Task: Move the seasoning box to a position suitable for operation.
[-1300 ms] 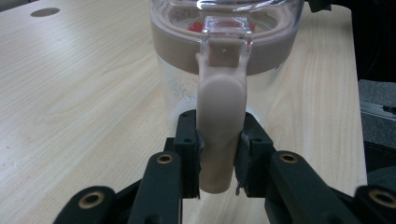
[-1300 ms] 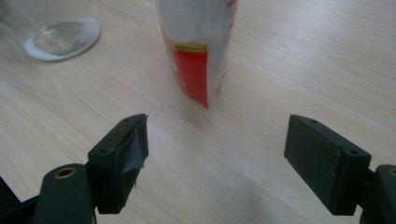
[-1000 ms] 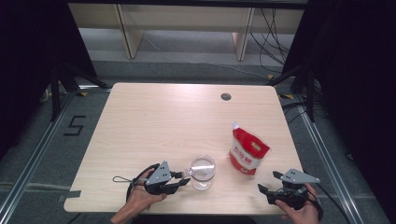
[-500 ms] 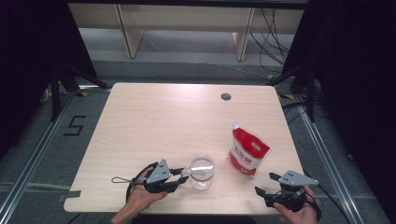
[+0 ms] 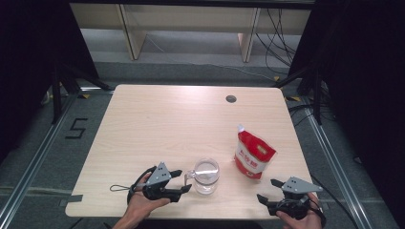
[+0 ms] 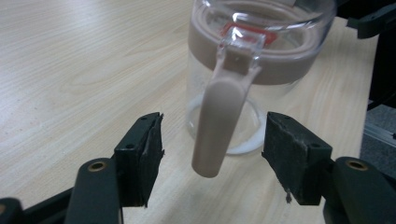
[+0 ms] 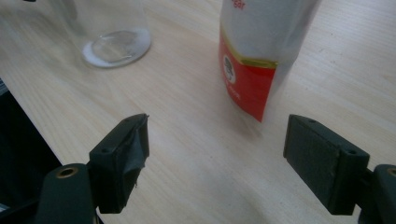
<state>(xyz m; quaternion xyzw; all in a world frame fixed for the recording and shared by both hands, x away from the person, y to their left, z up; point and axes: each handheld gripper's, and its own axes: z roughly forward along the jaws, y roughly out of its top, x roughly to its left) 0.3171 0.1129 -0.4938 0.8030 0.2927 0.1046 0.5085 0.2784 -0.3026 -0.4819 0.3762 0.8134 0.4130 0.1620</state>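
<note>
High view: a wooden table (image 5: 157, 124) carries a clear jug (image 5: 206, 175) at about 6 o'clock, near the front edge. A red-and-white pouch (image 5: 254, 153) stands at the jug's 2 o'clock, close by but apart. A dark round hole (image 5: 231, 98) sits far back at 12 o'clock. The left gripper (image 5: 183, 180) lies at the jug's 9 o'clock, jaws spread on either side of the jug's handle (image 5: 188, 174). The right gripper (image 5: 268, 190) rests at the pouch's 5 o'clock, jaws spread, nothing between them.

Left gripper view: the handle (image 6: 219, 122) hangs between the two parted jaws, touching neither. The jug (image 6: 261, 60) rises behind at 12 o'clock, a red patch showing through its glass.

Right gripper view: the pouch (image 7: 261, 51) stands at 1 o'clock beyond the open jaws, bare table between them. The jug's base (image 7: 116, 46) shows at 11 o'clock, well apart from the pouch.
</note>
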